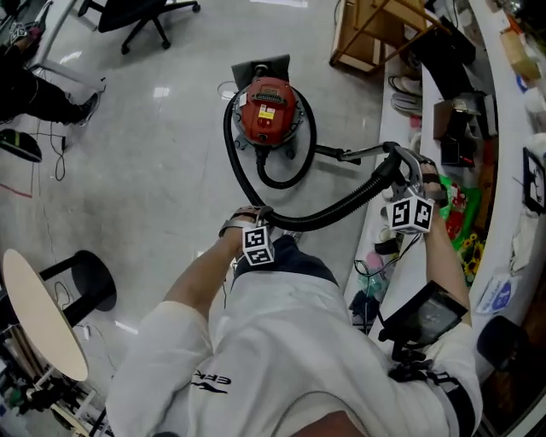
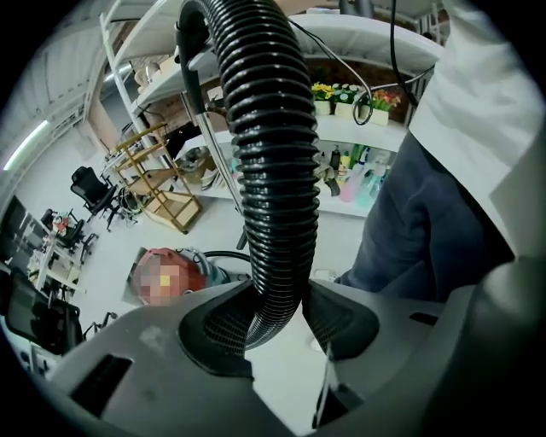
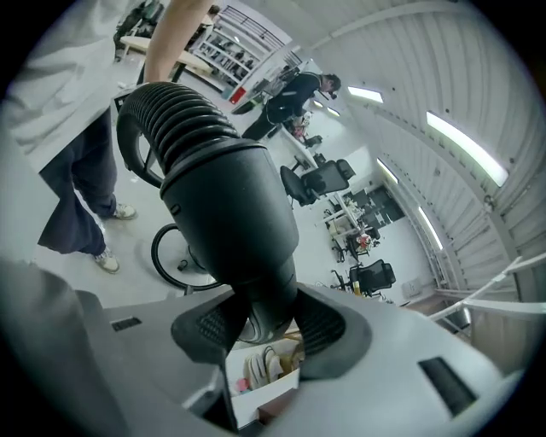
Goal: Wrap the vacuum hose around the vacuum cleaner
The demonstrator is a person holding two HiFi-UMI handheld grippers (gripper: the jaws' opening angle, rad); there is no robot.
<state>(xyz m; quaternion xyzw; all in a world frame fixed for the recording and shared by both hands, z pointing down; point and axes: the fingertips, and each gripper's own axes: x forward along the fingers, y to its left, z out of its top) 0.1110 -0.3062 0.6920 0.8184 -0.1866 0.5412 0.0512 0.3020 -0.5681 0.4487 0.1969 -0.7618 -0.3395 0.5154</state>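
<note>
The red vacuum cleaner (image 1: 266, 111) stands on the floor ahead of me. Its black ribbed hose (image 1: 333, 213) loops around the left side of the body and runs across to my right. My left gripper (image 1: 256, 218) is shut on the hose partway along; in the left gripper view the hose (image 2: 273, 171) rises from between the jaws (image 2: 275, 317), with the vacuum cleaner (image 2: 175, 273) low on the left. My right gripper (image 1: 397, 171) is shut on the smooth black cuff (image 3: 230, 213) at the hose's handle end, pinched between the pads (image 3: 260, 329). A metal wand (image 1: 354, 154) sticks out from that end toward the vacuum.
A white counter (image 1: 503, 128) crowded with clutter runs down the right side. A wooden rack (image 1: 375, 34) stands at the back, an office chair (image 1: 145, 17) at top left, and a round table (image 1: 38, 311) and black stool (image 1: 90, 282) at my left. A person's feet (image 1: 81, 107) show at far left.
</note>
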